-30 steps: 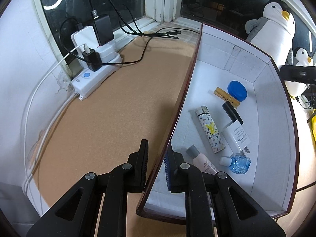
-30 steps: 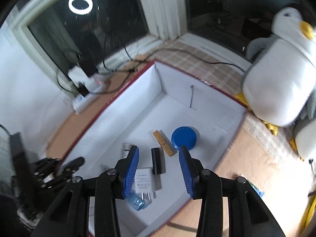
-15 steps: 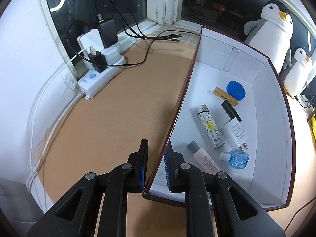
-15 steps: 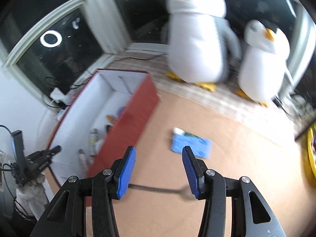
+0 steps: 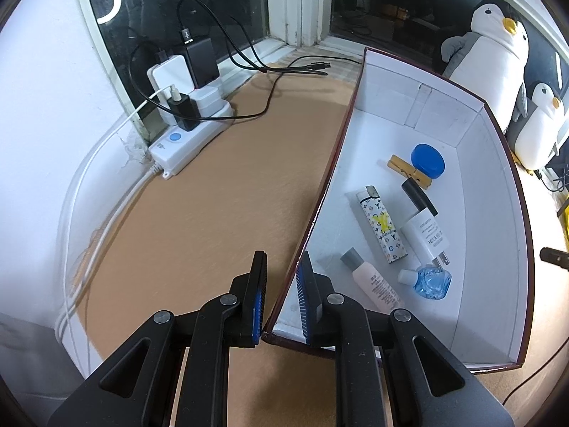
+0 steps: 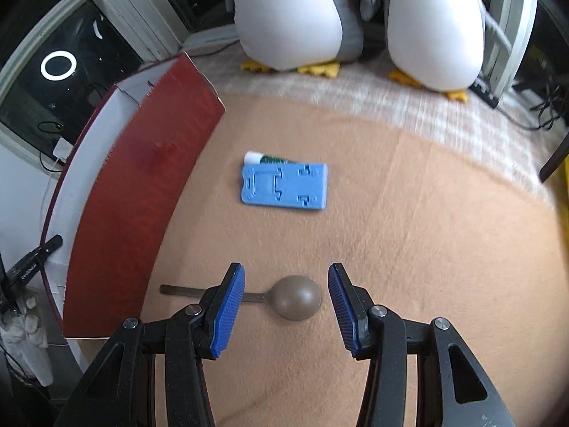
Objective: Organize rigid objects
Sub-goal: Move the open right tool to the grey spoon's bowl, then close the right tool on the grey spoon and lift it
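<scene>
A red box with a white inside holds a blue cap, a wooden clothespin, a patterned lighter, a white charger, a small blue bottle and a pink tube. My left gripper is shut on the box's near left wall, one pad on each side. To the right of the box, a brown-bowled spoon lies on the tan mat. My right gripper hangs open over it, the bowl between the pads and untouched. Beyond lies a blue plastic plate with a green tube behind it.
A white power strip with chargers and black cables sits by the window, left of the box. Two plush penguins stand at the back of the mat. The left gripper's tip shows at the box's far side in the right wrist view.
My right gripper swung from above the box's inside out to the right and down, and now hangs over the spoon on the mat. The left gripper kept its hold on the box wall.
</scene>
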`<state>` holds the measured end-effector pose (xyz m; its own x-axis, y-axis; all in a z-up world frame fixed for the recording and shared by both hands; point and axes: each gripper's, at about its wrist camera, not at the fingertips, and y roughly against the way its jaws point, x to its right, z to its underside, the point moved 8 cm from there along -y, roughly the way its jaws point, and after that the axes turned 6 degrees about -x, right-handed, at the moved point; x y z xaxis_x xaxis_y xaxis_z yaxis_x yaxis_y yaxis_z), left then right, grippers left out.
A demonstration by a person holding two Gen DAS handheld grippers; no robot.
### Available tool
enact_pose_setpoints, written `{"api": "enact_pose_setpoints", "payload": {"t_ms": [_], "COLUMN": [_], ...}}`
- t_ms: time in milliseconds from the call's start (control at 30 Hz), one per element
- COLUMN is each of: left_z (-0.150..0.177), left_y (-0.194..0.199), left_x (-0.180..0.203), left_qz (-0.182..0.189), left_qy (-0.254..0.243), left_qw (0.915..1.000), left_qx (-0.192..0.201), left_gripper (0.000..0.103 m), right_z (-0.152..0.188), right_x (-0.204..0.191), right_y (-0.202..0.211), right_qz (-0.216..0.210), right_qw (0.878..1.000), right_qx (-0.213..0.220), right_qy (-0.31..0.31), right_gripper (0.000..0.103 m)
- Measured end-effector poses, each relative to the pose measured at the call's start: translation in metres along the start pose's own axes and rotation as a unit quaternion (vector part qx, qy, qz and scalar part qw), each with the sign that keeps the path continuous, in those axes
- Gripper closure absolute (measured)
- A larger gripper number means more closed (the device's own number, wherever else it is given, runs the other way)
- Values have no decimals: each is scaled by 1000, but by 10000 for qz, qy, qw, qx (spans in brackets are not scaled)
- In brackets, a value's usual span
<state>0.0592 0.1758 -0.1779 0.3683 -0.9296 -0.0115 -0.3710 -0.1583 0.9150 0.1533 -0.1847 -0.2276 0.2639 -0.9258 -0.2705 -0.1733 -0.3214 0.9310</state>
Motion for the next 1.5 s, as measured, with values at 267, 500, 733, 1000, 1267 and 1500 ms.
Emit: {"api": "enact_pose_setpoints", "payload": {"t_ms": [267,500,733,1000,1267,1500], "left_z": [1,1,1,1,1,0], "left_y": [2,2,2,2,2,1], "left_x": [-2,-1,-1,-2,-2,-1], "left_qz": [-51,-99,-111,-100,-87,-51], "left_qy": [33,27,42,52,44,46], "left_qw": [10000,9999,9999,9999,10000,10000], "left_qx": [12,-1,-4,-5,-9,-16], "left_gripper": [86,86,86,86,86,86], "right_z": [11,15,-2,4,50,58], "right_x": [-12,-28,-40,-24,-43,-73], "right_y": [-11,-22,-39,-46,-47,-58], "right_qz": [283,430,71,-261,173,897], "right_qw": [9943,9827,9817,9828,9665,9430], "right_qx": [-239,-484,-749,-1106,-1276,-1094], "right_qy": [1003,1737,1748,1458,2218,3011], "right_gripper": [59,59,59,59,58,66]}}
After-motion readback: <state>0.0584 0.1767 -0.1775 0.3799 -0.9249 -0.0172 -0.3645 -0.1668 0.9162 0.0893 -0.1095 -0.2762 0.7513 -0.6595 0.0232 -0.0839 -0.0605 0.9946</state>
